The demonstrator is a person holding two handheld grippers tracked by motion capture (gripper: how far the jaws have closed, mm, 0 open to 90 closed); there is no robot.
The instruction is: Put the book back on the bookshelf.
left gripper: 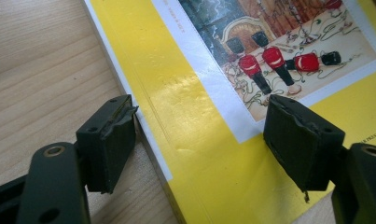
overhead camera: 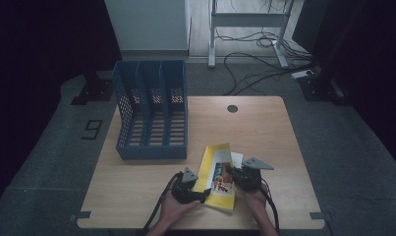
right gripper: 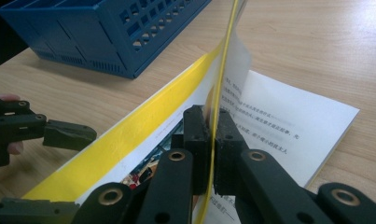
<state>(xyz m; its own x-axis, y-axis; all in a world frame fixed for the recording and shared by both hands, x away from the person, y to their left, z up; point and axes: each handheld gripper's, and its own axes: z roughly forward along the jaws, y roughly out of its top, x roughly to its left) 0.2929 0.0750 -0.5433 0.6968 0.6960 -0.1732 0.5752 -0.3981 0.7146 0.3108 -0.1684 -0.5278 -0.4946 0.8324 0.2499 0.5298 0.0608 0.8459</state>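
A yellow book (overhead camera: 216, 169) with a picture of red-coated toy soldiers on its cover lies near the table's front edge. My right gripper (overhead camera: 231, 172) is shut on the free edge of the front cover (right gripper: 227, 56) and holds it lifted upright. White printed pages (right gripper: 288, 126) show beneath the cover. My left gripper (overhead camera: 202, 193) is open at the book's spine side. In the left gripper view, one finger (left gripper: 108, 140) rests on the wood beside the spine and the other (left gripper: 300, 140) hangs over the cover (left gripper: 195, 140). The left gripper (right gripper: 69, 133) also appears in the right gripper view.
A blue three-slot file organiser (overhead camera: 151, 110) stands on the wooden table (overhead camera: 264, 132) at the back left, its slots empty. A round cable hole (overhead camera: 232, 108) sits at the table's far edge. Cables (overhead camera: 264, 59) lie on the floor behind.
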